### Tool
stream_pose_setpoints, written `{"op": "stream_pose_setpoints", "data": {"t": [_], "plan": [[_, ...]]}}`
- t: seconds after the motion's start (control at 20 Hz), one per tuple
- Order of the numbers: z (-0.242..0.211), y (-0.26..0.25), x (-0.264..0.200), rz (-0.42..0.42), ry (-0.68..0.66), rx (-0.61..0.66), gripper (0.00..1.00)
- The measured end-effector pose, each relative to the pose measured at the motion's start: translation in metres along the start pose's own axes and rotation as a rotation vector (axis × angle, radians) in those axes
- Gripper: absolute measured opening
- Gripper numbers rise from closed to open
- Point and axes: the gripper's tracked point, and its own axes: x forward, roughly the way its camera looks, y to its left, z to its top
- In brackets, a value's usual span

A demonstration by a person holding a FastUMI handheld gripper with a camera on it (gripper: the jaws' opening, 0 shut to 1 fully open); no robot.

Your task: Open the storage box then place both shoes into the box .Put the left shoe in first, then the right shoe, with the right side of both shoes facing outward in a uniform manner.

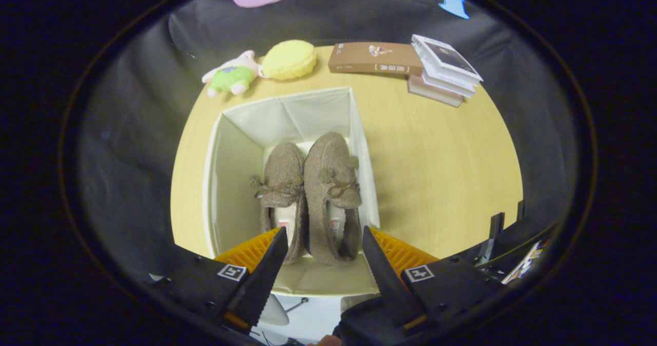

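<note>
In the gripper view, the tongs (324, 256) stand wide and empty at lower centre, directly above the open storage box (233, 130) on the tabletop (436, 171), where both shoes (308, 192) lie side by side, long axes running away from the fingers.

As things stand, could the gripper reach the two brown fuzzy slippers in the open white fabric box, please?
Probably yes: the gripper is open above the box, whose top is uncovered, and both slippers lie just ahead of its fingers, nothing between.
</note>
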Motion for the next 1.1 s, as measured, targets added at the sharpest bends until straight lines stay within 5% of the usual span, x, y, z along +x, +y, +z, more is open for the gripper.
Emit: {"op": "stream_pose_setpoints", "data": {"t": [0.4, 0.65, 1.1], "plan": [[0.056, -0.038, -0.064, 0.167, -0.275, 0.159, 0.94], [0.088, -0.112, -0.088, 0.116, -0.480, 0.163, 1.00], [0.128, -0.219, -0.128, -0.054, -0.980, -0.035, 0.99]]}}
